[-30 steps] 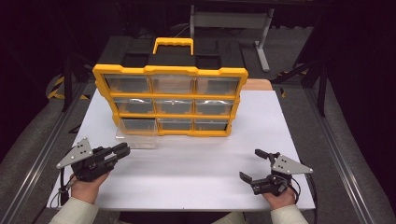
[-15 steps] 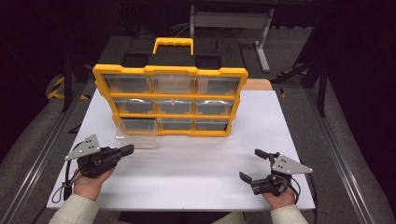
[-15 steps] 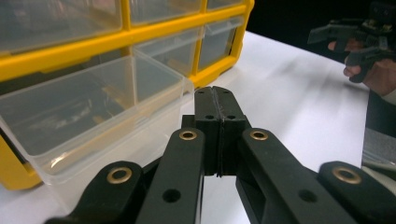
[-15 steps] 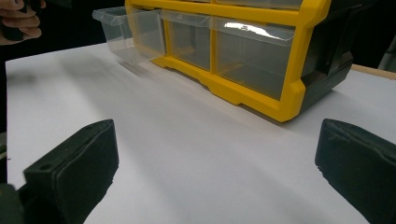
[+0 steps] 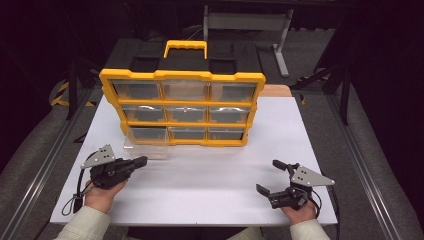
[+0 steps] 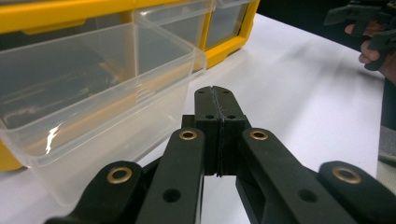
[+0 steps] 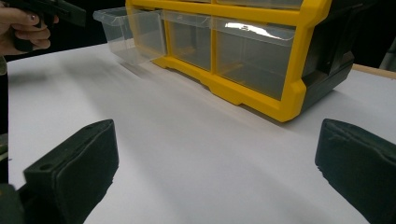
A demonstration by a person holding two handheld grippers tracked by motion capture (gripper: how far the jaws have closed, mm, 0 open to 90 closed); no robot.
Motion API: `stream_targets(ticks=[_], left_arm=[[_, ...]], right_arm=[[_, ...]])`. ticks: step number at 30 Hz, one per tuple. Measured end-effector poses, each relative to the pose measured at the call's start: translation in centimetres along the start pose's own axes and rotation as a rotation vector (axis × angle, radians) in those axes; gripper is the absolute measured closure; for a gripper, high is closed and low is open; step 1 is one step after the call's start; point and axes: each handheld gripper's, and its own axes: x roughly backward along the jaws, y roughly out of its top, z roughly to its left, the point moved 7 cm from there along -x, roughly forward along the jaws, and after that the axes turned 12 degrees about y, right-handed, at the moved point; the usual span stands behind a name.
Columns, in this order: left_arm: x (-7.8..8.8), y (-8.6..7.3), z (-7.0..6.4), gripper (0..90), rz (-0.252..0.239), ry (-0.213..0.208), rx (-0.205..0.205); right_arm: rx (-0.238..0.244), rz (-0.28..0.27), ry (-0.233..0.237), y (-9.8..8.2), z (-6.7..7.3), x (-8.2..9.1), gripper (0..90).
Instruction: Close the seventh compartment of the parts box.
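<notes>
One clear drawer (image 5: 146,143) just beyond the clenched, empty left gripper (image 5: 142,161).

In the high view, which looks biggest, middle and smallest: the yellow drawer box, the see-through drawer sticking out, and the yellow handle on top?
1. Yellow drawer box: by far the biggest.
2. See-through drawer, pulled out at the bottom left.
3. Yellow handle.
The drawer and the handle look nearly alike, and the handle sits farther from the camera, so that order is unsure.
</notes>
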Motion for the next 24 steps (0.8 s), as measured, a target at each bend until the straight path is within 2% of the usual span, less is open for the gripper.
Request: stream_targets(ticks=[6, 10, 18, 24], left_arm=[[-0.7, -0.7, 0.3, 89.3, 0.049, 0.004, 0.013], [-1.0, -0.9, 0.6, 89.4, 0.058, 0.017, 0.016], [-1.9, -1.6, 1.6, 89.3, 0.106, 0.037, 0.031], [-2.1, -1.6, 2.0, 89.3, 0.109, 0.054, 0.041]], right_arm=[[-0.001, -0.001, 0.0, 0.0, 0.0, 0.0, 0.0], [-0.003, 0.002, 0.001, 0.0, 0.0, 0.0, 0.0], [-0.004, -0.001, 0.006, 0.0, 0.0, 0.0, 0.0], [-0.006, -0.002, 0.007, -0.1, -0.1, 0.0, 0.0]])
